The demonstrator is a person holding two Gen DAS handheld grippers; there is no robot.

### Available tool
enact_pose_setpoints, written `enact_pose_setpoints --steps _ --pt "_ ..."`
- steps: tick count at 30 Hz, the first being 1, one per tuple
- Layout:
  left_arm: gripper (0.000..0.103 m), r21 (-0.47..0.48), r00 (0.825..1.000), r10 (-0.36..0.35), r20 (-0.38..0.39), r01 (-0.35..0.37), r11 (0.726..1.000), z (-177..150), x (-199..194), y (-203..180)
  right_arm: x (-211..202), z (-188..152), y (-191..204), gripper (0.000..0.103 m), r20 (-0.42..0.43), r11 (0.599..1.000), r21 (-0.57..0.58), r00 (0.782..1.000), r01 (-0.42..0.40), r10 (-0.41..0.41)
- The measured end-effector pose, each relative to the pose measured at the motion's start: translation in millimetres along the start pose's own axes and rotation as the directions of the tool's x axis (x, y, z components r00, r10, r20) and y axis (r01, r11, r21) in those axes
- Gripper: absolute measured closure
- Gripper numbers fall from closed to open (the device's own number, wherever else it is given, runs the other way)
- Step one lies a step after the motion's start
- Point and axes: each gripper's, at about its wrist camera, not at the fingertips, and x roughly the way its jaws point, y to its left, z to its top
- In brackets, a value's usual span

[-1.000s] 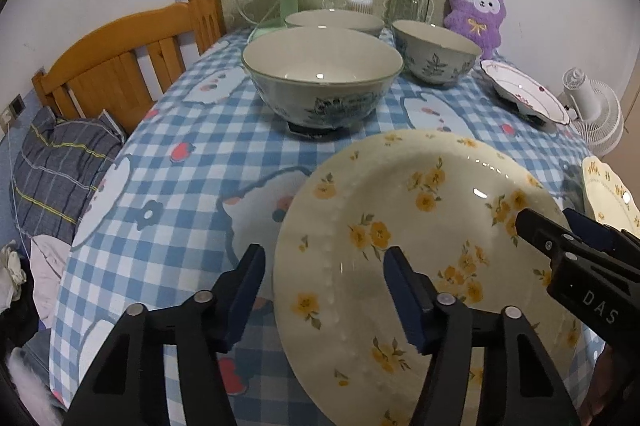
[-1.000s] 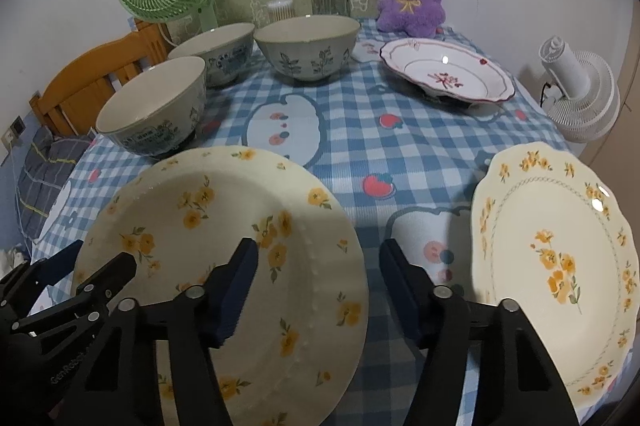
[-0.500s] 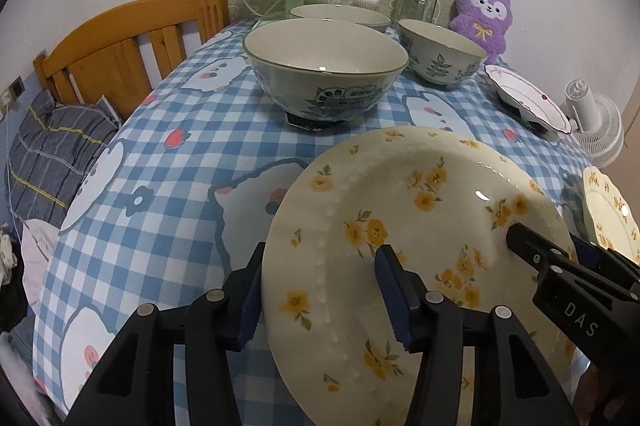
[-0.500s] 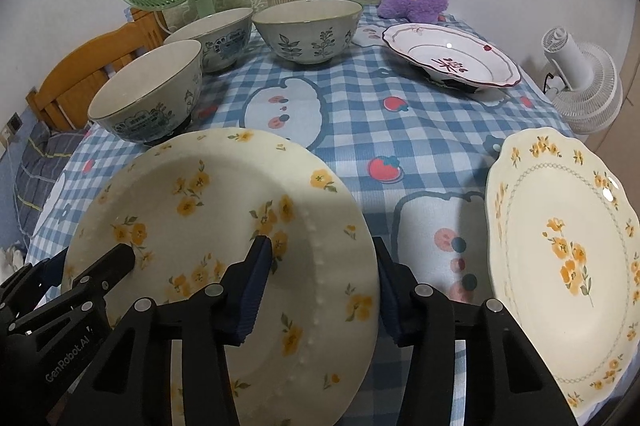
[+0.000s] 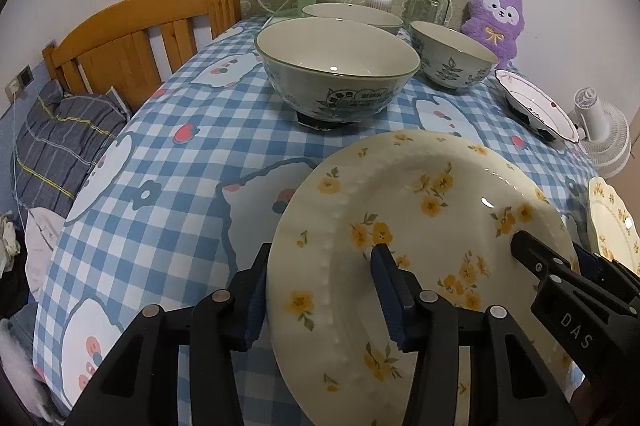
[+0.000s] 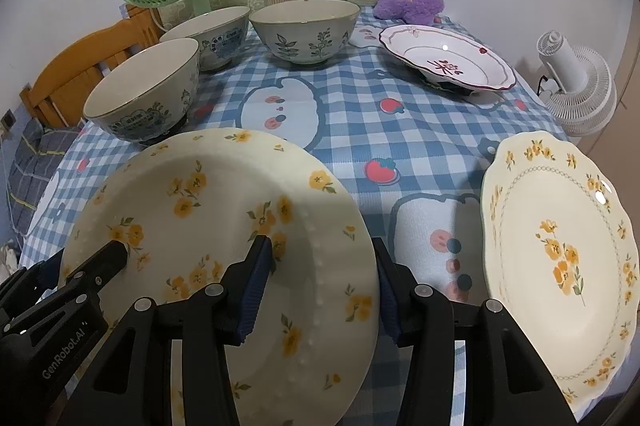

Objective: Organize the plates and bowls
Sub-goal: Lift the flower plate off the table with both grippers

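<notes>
The surface, covered by a blue-and-white checked cloth with cartoon prints, carries everything. Nearest the cameras lies the large round cream plate with yellow flowers and a beaded rim, at the near left of the cloth, just in front of the nearest cream bowl with blue printed motifs. A scalloped cream plate with an orange flower spray lies well apart on the right, a white scalloped plate with a dark red edge at the far right, and two further bowls, one with blue printed motifs and one with leaf sprigs, toward the back.

Compared with a second ago, both tools have been brought forward over the beaded plate and narrowed. The left gripper is now placed astride the plate's left rim, one of its fingers on the upper face and the other outside the edge; the right gripper is placed likewise astride the right rim. The fingers are still parted somewhat wider than the rim, and firm contact cannot be confirmed, so the plate is judged straddled but not yet clamped. A two-sided lift appears prepared, probably toward stacking with the scalloped cream plate.
</notes>
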Motion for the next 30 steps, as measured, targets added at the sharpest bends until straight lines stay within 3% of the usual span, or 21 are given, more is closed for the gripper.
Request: enact_pose_setpoints --steps 26,28,30 --pt "0.052 0.025 1.000 0.017 -0.006 -0.017 1.000 -4.5 -2.7 -2.4 -4.3 -4.1 -1.8 0.052 -0.015 1.000 0.004 1.000 -0.017 0.018" --pt "0.048 0.037 1.000 0.025 -0.003 -0.025 0.999 -6.5 -4.4 -3.9 -3.3 -3.8 -1.3 0.047 -0.020 1.000 0.006 1.000 -0.015 0.015" --pt "0.034 0.055 1.000 0.026 0.006 -0.027 0.998 -8.3 -6.9 -7.8 -4.2 -3.9 0.0 0.031 -0.023 1.000 0.000 1.000 -0.007 0.007"
